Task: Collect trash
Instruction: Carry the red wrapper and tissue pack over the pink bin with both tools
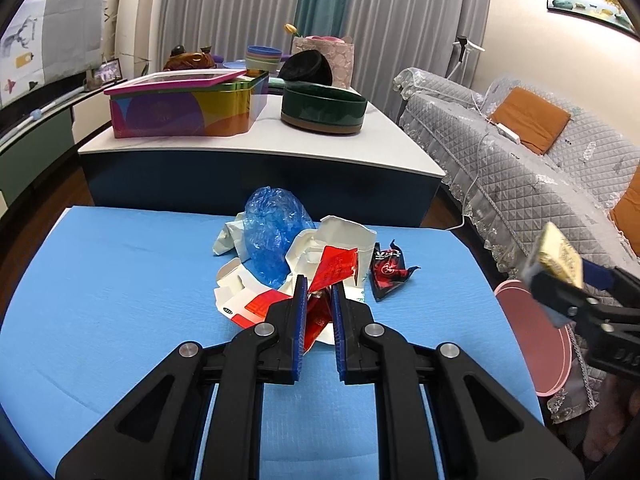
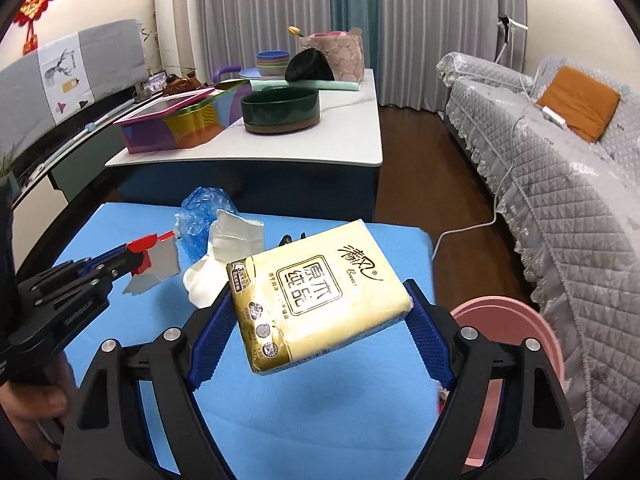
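A trash pile lies on the blue mat point(image 1: 120, 280): a blue plastic bag point(image 1: 274, 236), crumpled white carton pieces point(image 1: 340, 236) and a black-and-red wrapper point(image 1: 388, 270). My left gripper point(image 1: 319, 285) is shut on a red wrapper point(image 1: 318, 318) at the pile's near edge. The right wrist view shows the left gripper point(image 2: 156, 250) from the side with that red-and-white piece lifted off the mat. My right gripper point(image 2: 320, 292) is shut on a yellow tissue pack point(image 2: 320, 292), tilted above the mat; the right gripper point(image 1: 560, 280) appears at the right of the left wrist view.
A pink bin point(image 2: 516, 320) stands on the floor beside the mat's right edge, next to a grey quilted sofa point(image 2: 560, 208). Behind the mat, a white-topped table point(image 1: 384, 140) carries a colourful tin point(image 1: 180, 112) and a dark green round box point(image 1: 324, 108).
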### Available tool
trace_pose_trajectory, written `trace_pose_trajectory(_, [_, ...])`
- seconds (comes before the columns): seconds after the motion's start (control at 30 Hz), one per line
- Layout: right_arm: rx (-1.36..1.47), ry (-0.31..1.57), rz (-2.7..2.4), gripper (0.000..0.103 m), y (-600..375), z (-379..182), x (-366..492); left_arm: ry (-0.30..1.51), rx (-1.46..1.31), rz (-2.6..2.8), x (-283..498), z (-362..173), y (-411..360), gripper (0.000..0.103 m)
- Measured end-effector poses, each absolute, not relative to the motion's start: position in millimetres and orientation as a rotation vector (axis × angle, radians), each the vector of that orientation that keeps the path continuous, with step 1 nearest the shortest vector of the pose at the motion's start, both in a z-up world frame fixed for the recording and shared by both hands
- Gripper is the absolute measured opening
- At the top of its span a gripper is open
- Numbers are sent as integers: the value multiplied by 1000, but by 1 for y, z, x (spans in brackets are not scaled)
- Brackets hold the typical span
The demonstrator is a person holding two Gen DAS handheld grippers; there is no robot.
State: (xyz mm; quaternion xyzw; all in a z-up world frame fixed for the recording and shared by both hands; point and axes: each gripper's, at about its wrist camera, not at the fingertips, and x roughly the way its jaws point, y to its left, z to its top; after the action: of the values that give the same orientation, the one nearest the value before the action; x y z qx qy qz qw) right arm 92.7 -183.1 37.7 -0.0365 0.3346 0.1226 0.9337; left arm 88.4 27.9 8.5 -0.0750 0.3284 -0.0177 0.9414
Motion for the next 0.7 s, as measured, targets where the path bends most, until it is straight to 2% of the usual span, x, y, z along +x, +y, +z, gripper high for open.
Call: trace_pose_trajectory(0.7, [-32,639,189,80,-234,26,49,633,-89,-68,56,25,-5,12])
